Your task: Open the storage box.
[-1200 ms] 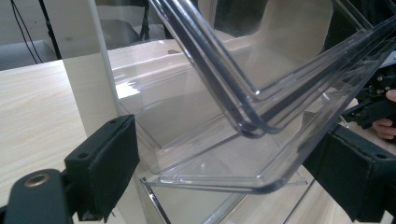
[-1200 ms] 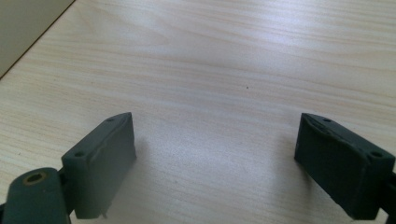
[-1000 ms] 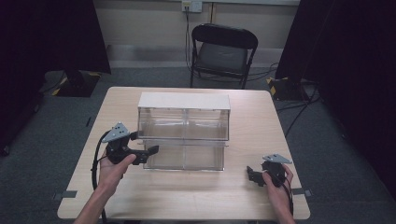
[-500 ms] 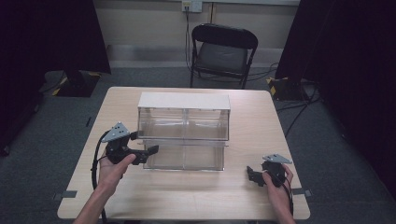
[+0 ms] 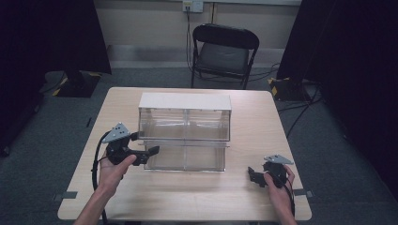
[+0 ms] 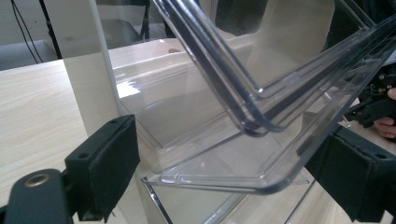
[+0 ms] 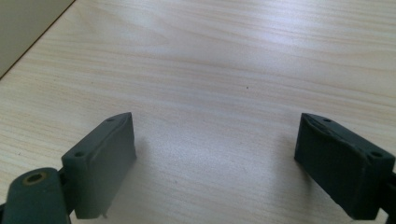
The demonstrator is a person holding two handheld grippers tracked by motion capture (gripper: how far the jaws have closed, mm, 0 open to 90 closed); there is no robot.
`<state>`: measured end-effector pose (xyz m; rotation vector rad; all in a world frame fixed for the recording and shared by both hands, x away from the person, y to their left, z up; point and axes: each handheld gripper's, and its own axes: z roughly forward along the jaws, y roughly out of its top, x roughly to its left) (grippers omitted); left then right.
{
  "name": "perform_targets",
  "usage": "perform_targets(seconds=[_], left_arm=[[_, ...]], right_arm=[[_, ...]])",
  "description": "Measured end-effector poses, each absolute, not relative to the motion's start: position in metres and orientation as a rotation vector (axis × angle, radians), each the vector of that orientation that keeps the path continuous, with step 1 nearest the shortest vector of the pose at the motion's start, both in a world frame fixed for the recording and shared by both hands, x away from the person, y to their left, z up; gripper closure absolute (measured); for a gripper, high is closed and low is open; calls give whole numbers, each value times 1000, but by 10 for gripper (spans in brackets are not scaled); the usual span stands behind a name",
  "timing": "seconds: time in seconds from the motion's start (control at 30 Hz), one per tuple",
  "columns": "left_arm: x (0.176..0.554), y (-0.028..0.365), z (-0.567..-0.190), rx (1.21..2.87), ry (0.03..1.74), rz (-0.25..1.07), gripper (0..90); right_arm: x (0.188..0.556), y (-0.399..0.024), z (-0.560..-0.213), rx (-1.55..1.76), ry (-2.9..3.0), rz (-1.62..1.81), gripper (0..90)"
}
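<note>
I note the clear bin unit (image 5: pixel 184 133) mid-table, white-topped. My left gripper (image 5: pixel 151 151) stands wide, its jaws straddling the tilted lower drawer's lip (image 6: pixel 243 140) without gripping. My right gripper (image 5: pixel 252 174) rests wide over bare table (image 7: pixel 224 70). Risk: closing off-centre could slip on slick plastic and jerk the unit.

Almost nothing is changing across the last second. The left tool (image 5: pixel 149 152), black with a grey three-cornered plate on top, is staying at the near left corner of the clear plastic two-tier drawer box (image 5: pixel 184 129), its jaws spread either side of the tilted drawer front. The right tool (image 5: pixel 253 176) is remaining low over the pale wooden tabletop (image 5: pixel 197 197) near its near right corner, jaws apart. The box itself is not shifting.
</note>
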<state>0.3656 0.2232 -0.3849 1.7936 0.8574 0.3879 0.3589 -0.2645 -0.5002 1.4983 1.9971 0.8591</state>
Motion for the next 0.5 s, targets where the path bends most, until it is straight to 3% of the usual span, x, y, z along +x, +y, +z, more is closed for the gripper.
perform_targets(seconds=[0.5], left_arm=[[365, 223, -385, 1791, 852, 395, 118]], right_arm=[[359, -264, -500, 1498, 1997, 859, 116]])
